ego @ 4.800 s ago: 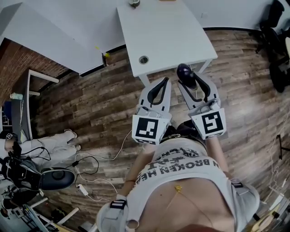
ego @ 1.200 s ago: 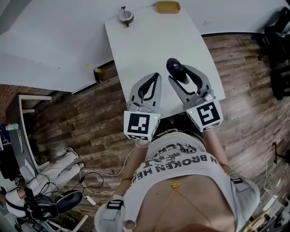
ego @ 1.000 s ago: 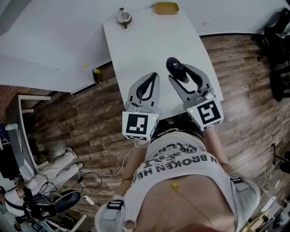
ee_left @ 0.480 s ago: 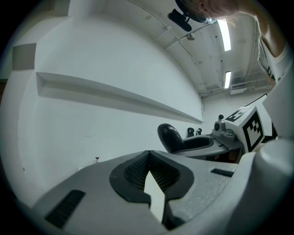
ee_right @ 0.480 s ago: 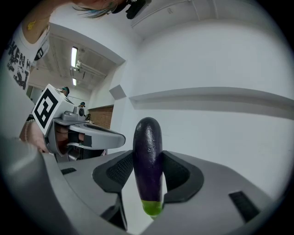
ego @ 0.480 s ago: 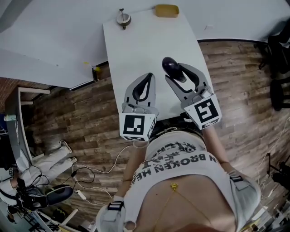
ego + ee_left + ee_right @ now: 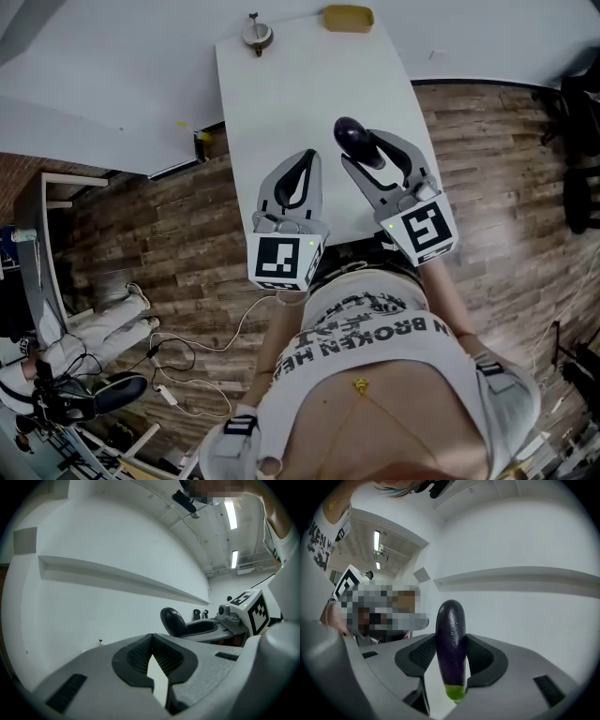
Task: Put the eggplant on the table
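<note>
Two grippers are held side by side over the near end of a white table (image 7: 309, 84). The right gripper (image 7: 367, 145) (image 7: 451, 638) is clamped on the eggplant (image 7: 350, 138) (image 7: 450, 644). In the right gripper view the dark purple body is seen pinched between both jaws and standing upright, with the green stem end hanging below them and the rounded end raised above them. In the head view the eggplant is seen over the table, towards its right edge; whether the top is touched cannot be told. The left gripper (image 7: 307, 156) (image 7: 151, 639) is closed on nothing, its jaw tips brought together, and is held just left of the right one. At the far end of the table a small round thing (image 7: 255, 35) and a yellow thing (image 7: 347, 17) are set, well apart from both grippers. A wooden floor (image 7: 141, 216) is seen around the table.
</note>
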Motion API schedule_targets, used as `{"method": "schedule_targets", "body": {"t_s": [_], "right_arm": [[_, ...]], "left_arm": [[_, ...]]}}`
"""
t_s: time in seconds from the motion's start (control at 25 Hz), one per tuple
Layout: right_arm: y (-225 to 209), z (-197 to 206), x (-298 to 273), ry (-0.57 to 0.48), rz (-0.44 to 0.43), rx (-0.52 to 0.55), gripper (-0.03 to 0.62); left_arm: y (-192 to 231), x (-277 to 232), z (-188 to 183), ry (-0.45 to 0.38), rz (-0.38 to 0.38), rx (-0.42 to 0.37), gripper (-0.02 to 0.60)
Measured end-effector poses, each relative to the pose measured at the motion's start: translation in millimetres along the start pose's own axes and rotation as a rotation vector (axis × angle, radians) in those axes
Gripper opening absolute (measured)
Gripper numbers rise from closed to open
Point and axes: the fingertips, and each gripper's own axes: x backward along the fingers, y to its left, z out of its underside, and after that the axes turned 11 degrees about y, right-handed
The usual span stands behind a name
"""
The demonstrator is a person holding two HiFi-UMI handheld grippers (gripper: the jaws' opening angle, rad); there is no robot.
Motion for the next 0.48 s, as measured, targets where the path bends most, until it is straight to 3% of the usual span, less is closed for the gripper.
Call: {"method": "schedule_targets", "body": {"t_s": [0.48], "right_arm": [[-3,25,-15,0.089,-0.032,0.018,0.198]], "left_arm": [[1,-6,11,0.028,-0.018,0.001,0.005]]}}
